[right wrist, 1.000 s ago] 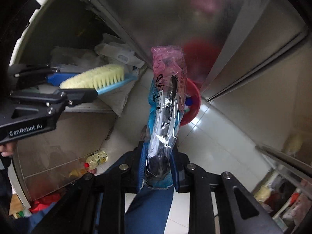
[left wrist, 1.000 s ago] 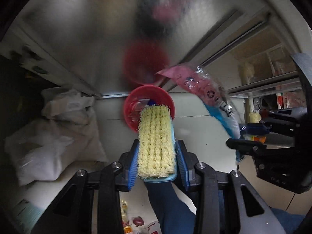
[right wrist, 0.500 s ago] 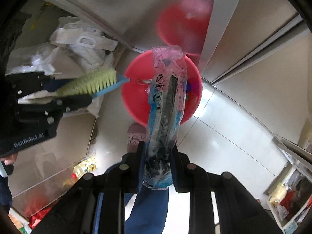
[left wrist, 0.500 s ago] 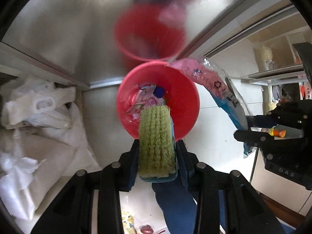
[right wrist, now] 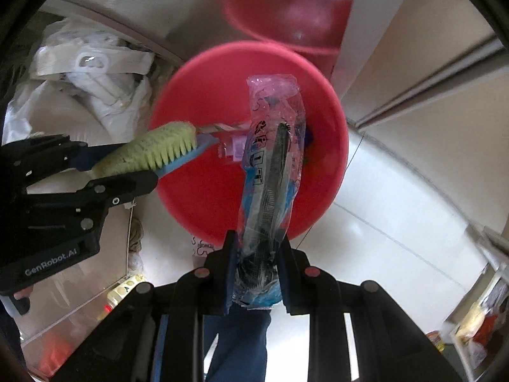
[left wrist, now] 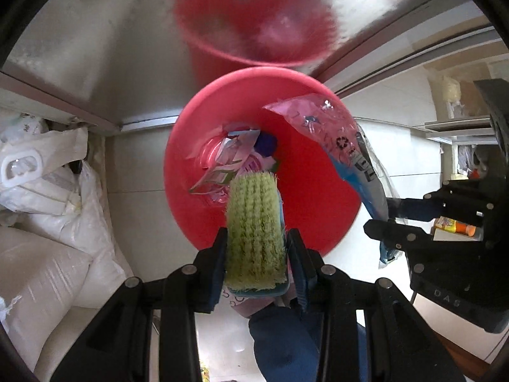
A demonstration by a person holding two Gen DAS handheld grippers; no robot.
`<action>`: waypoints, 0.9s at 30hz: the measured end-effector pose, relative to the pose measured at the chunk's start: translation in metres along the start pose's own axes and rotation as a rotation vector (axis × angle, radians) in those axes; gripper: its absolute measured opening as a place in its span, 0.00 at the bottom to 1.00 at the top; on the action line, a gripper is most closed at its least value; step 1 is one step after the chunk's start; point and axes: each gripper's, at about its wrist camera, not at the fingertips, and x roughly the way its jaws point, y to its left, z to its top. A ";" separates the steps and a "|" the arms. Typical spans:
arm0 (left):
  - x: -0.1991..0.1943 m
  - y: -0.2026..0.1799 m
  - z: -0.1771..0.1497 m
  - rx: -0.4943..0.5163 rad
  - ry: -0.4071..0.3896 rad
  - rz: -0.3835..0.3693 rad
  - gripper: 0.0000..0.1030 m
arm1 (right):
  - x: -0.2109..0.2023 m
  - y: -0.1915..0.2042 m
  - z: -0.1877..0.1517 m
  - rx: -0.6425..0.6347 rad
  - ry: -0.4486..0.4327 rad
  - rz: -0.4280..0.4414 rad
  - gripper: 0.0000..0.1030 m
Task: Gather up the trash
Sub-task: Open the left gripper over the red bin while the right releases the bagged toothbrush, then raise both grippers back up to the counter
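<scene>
On the floor at the far left, white sacks [left wrist: 47, 210] lie piled against a shiny metal panel [left wrist: 105, 41]. Next to them, the left tool [left wrist: 256, 248] points steeply down with its jaws closed part-way on a scrubbing brush [left wrist: 254, 222], gripping its blue back from both sides so the pale green bristles face the camera; the brush's front end hangs over the near rim of a red basin [left wrist: 318, 197]. That basin stands on the pale tiled floor [left wrist: 140, 172] right against the foot of the metal panel, which shows its blurred red reflection, and it already holds crumpled wrappers [left wrist: 229, 162] and a small dark blue piece [left wrist: 266, 143]. Further right, the right tool [right wrist: 256, 270] has its jaws pinched narrowly on the lower end of a long pink-and-blue plastic packet [right wrist: 270, 172] with something dark inside, and the packet's upper end reaches out over the basin's opening. At the far right edge are shelves [left wrist: 461, 127] with small items, too blurred to identify.
</scene>
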 end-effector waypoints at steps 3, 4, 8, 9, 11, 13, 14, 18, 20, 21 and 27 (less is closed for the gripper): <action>0.005 0.000 0.002 0.019 0.000 0.006 0.33 | 0.004 -0.002 -0.001 0.013 -0.007 0.001 0.21; 0.006 -0.001 0.003 0.024 0.004 0.005 0.33 | 0.004 -0.002 -0.001 0.019 -0.006 0.002 0.21; 0.006 -0.001 0.005 0.034 0.016 0.011 0.34 | 0.009 0.000 -0.002 0.026 0.001 0.023 0.21; 0.006 -0.001 0.005 0.040 0.017 0.013 0.38 | 0.009 -0.001 -0.002 0.028 0.000 0.027 0.21; 0.008 -0.003 0.005 0.039 0.027 0.009 0.51 | 0.010 -0.003 0.000 0.034 0.002 0.036 0.24; 0.005 -0.003 0.006 0.030 0.030 -0.009 0.58 | 0.006 -0.006 -0.002 0.048 -0.005 0.042 0.31; 0.005 -0.002 0.005 0.028 0.027 -0.015 0.61 | 0.005 -0.005 -0.002 0.051 -0.011 0.044 0.31; -0.011 -0.007 -0.001 0.051 0.011 0.004 0.68 | -0.009 -0.002 -0.006 0.035 -0.025 0.032 0.33; -0.022 -0.010 -0.004 0.059 0.004 0.011 0.72 | -0.019 0.001 -0.009 0.021 -0.033 0.026 0.34; -0.030 -0.011 -0.005 0.063 -0.003 0.017 0.77 | -0.026 0.002 -0.010 0.013 -0.041 0.020 0.34; -0.078 -0.011 -0.014 0.045 -0.029 0.006 0.79 | -0.075 0.014 -0.017 -0.013 -0.090 -0.004 0.37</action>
